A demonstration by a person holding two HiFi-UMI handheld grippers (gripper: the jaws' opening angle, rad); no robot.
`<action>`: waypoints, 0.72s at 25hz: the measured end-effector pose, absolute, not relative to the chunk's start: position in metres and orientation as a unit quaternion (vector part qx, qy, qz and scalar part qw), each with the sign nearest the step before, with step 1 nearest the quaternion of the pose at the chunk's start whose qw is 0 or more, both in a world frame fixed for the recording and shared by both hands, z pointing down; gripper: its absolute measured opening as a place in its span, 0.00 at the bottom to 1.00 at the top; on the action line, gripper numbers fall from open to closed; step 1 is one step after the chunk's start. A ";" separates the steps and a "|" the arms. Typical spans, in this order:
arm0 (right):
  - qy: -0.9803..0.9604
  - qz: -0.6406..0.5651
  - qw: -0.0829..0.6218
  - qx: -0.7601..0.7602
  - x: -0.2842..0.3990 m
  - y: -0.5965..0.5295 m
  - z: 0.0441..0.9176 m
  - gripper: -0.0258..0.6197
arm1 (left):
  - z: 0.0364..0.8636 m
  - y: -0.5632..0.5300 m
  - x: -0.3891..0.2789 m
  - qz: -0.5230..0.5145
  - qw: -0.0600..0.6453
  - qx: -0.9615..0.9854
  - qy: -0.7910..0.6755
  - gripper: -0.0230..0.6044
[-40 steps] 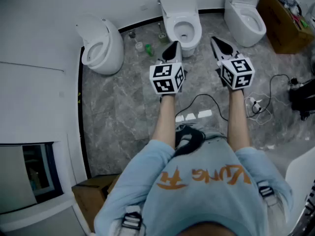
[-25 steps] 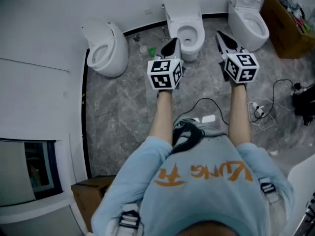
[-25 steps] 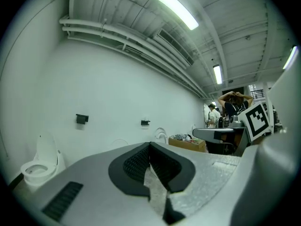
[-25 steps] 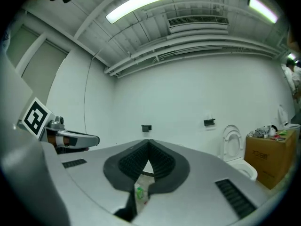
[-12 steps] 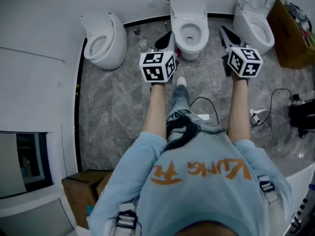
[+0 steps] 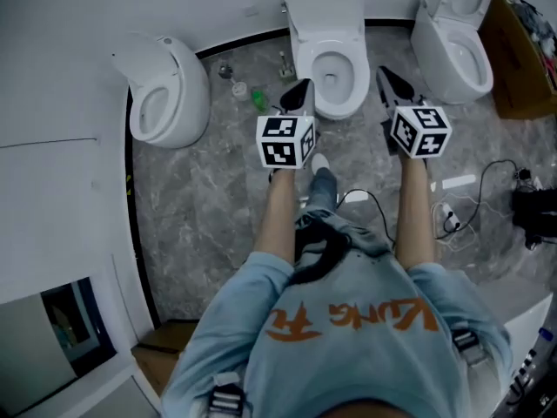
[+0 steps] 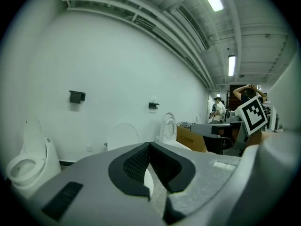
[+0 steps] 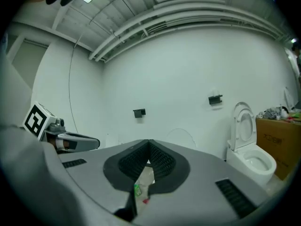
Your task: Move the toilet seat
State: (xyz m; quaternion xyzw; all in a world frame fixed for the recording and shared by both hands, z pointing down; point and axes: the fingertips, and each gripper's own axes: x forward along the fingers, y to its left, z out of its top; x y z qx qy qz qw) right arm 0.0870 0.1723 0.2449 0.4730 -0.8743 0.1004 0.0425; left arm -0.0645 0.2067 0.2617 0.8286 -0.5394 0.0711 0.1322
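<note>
Head view, you are holding the left gripper point(image 6: 301, 92) and right gripper point(image 6: 386, 79) out ahead, both with jaws pressed together and gripping nothing, the toilet seat point(image 6: 352, 55) sitting on the middle toilet point(image 6: 322, 7) between their tips.

Jaws together, left gripper point(image 6: 304, 87), right gripper point(image 6: 384, 74), arms outstretched

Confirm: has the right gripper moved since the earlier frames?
Yes. The right gripper has come forward toward the middle toilet, now right beside its bowl.
</note>
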 end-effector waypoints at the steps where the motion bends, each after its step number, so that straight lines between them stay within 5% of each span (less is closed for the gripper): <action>1: -0.873 0.111 0.050 0.473 0.085 0.156 0.258 0.04 | 0.275 0.190 -0.065 0.079 0.146 0.829 -0.534 0.03; 7: -0.851 0.167 0.094 0.489 0.073 0.033 0.316 0.04 | 0.356 0.076 -0.091 0.089 0.260 0.806 -0.524 0.03; 18: -0.849 0.171 0.205 0.456 0.056 -0.060 0.357 0.04 | 0.424 -0.030 -0.089 0.073 0.338 0.794 -0.499 0.03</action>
